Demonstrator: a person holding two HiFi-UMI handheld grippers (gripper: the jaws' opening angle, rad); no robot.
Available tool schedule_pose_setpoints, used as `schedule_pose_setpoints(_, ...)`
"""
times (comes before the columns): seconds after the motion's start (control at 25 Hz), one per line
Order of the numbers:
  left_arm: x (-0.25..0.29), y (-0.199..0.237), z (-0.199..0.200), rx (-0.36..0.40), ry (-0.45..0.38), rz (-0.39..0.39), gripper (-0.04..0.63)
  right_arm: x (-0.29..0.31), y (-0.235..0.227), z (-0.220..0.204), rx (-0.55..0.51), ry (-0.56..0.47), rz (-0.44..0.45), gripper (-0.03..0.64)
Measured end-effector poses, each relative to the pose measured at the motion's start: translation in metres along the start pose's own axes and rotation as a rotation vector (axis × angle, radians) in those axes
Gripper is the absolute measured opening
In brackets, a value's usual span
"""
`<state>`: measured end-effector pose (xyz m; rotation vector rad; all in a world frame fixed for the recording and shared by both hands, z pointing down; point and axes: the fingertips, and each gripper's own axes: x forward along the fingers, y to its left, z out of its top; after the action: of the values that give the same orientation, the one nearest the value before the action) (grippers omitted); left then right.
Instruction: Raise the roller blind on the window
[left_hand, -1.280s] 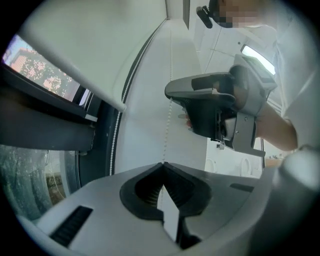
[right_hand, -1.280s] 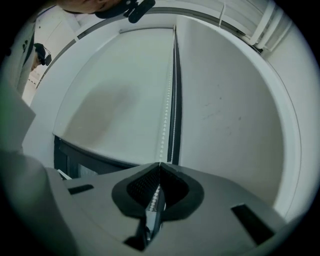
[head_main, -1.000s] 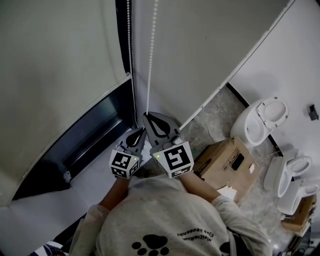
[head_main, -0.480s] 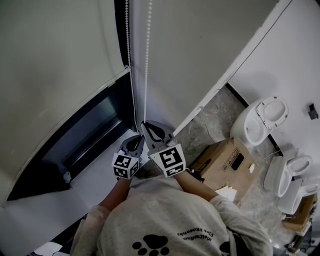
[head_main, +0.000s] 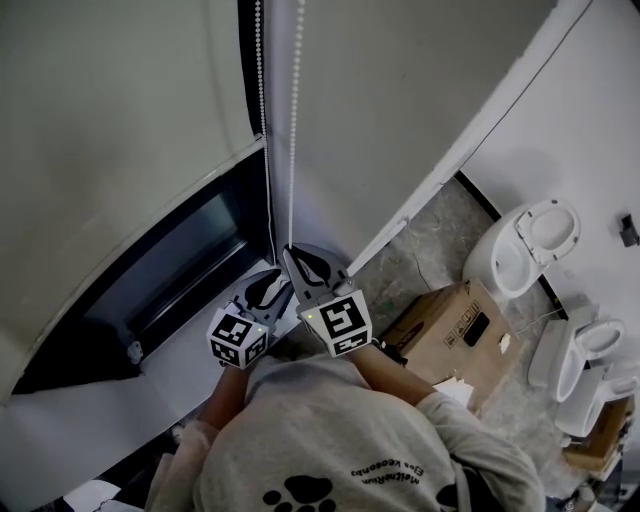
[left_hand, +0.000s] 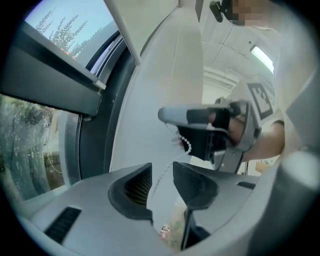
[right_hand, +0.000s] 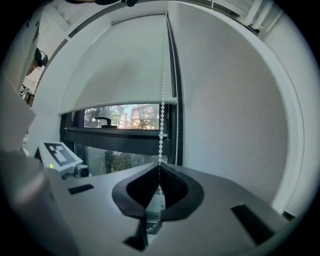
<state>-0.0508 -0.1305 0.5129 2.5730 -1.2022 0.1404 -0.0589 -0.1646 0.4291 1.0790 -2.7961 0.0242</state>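
The grey roller blind (head_main: 120, 150) hangs over most of the dark-framed window (head_main: 190, 265); its bottom bar (right_hand: 120, 106) leaves a strip of glass (right_hand: 125, 117) bare. A white bead chain (head_main: 296, 110) runs down beside the frame. My right gripper (head_main: 291, 250) (right_hand: 159, 172) is shut on the front strand. My left gripper (head_main: 270, 282) sits just below and left of it. Its jaws are opening, and the slack chain (left_hand: 170, 167) runs loose between the left gripper's (left_hand: 162, 172) pads. The right gripper (left_hand: 200, 117) also shows there, pinching the chain.
A white window sill (head_main: 180, 365) lies under the grippers. On the stone floor to the right stand a cardboard box (head_main: 450, 325), a white toilet (head_main: 525, 245) and more white ceramic pieces (head_main: 585, 355). The white wall (head_main: 420, 90) is right of the chain.
The right gripper has come down a little with the chain in it. The left gripper has shifted slightly down and left, away from the right one.
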Motion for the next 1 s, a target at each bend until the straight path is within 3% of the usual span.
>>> schedule_pose_setpoints(0.16,-0.021,-0.006,0.047,0.004,-0.057,-0.020,0.137,-0.001,0.001,-0.001,0.009,-0.005,0.002,0.009)
schedule_pose_setpoints(0.36,-0.041,-0.009,0.124,0.079,-0.118,-0.035,0.115,-0.002,-0.004,0.000,0.016,-0.012,0.006,0.009)
schedule_pose_setpoints(0.6,-0.050,-0.029,0.206,0.116,-0.219,-0.097,0.115,-0.001,-0.001,0.000,0.004,-0.018,0.022,0.009)
schedule_pose_setpoints(1.0,-0.032,-0.045,0.271,0.228,-0.230,-0.117,0.101,0.001,-0.001,0.001,-0.003,-0.013,0.039,0.009)
